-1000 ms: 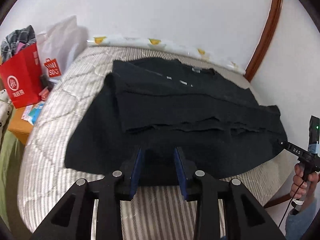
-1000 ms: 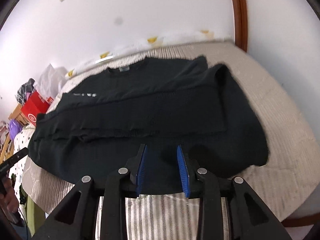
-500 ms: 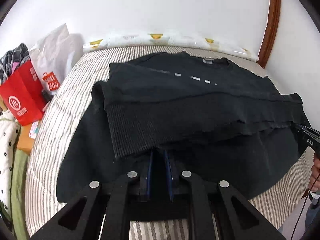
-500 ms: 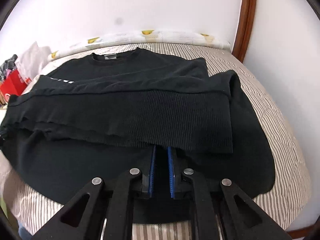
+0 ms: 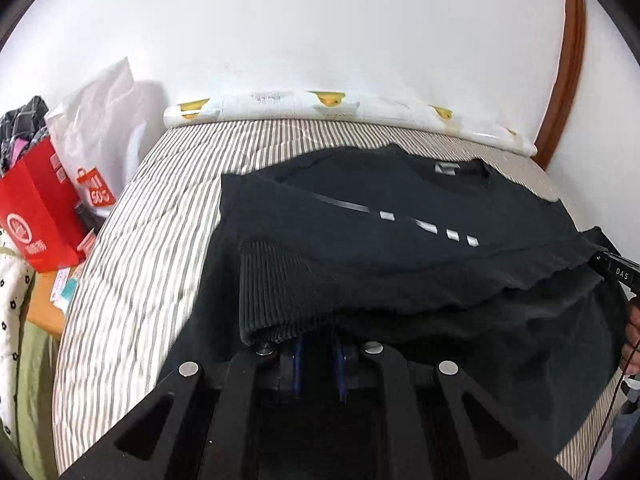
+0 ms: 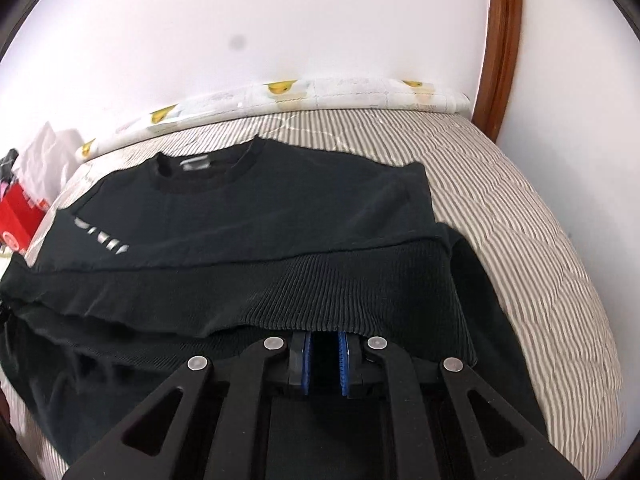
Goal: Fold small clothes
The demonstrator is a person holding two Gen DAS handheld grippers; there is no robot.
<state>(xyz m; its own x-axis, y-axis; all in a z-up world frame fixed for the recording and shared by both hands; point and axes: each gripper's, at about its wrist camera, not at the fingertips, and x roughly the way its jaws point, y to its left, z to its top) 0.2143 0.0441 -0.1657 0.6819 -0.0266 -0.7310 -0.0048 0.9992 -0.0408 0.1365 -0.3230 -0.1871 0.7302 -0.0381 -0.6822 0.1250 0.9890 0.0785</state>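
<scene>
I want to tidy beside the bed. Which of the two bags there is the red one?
The red paper bag with a white round logo, standing nearer the camera; the other, behind it, is a white plastic bag with a small red print.

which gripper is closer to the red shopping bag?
Left. The left gripper grips the black shirt hem at the bed's bag side; the red shopping bag sits just beyond. The right gripper grips the hem at the far end.

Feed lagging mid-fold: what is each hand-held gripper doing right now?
Left hand-held gripper: shut on the black sweater hem.
Right hand-held gripper: shut on the black sweater's ribbed hem.
</scene>
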